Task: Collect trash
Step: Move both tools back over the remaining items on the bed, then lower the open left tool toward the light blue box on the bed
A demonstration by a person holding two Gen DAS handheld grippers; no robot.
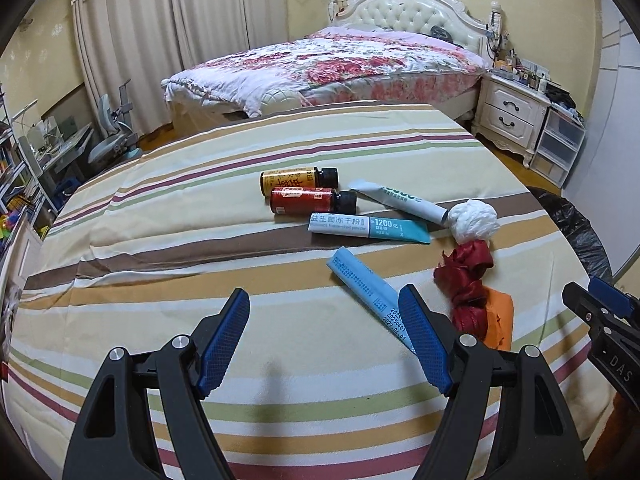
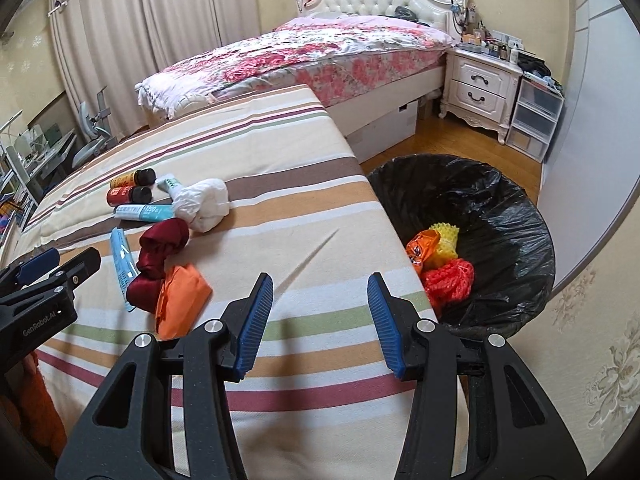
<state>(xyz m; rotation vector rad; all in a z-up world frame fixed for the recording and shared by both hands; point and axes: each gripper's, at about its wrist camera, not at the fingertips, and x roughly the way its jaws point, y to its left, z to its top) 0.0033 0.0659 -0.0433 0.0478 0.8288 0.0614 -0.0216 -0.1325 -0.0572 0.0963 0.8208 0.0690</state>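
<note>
A bedroom, mid clean-up: litter lies scattered across a striped cloth spread over a raised surface, with a black-lined trash bin standing on the wooden floor just beside its right edge. Part of the bin's near rim is hidden behind the right gripper, and only a sliver of it shows at the edge of the left wrist view. Inside it, an orange wrapper, a yellow foam net and a red mesh bundle are heaped against the near wall, partly cut off by the cloth's edge.

The left gripper hovers with its blue pads spread wide and nothing between them; its right finger covers the lower end of a blue sachet, whose print is cropped there. The right gripper's jaws stand apart too, empty, over bare cloth.

Further out lie a yellow bottle and a red bottle side by side, two more sachets, a crumpled white wad, a dark red crumpled wrapper and an orange piece tucked partly beneath it. The small lettering on the packets is hard to read.

Beyond stands a bed with a floral quilt, a tufted white headboard, a cluttered nightstand and drawn curtains.
</note>
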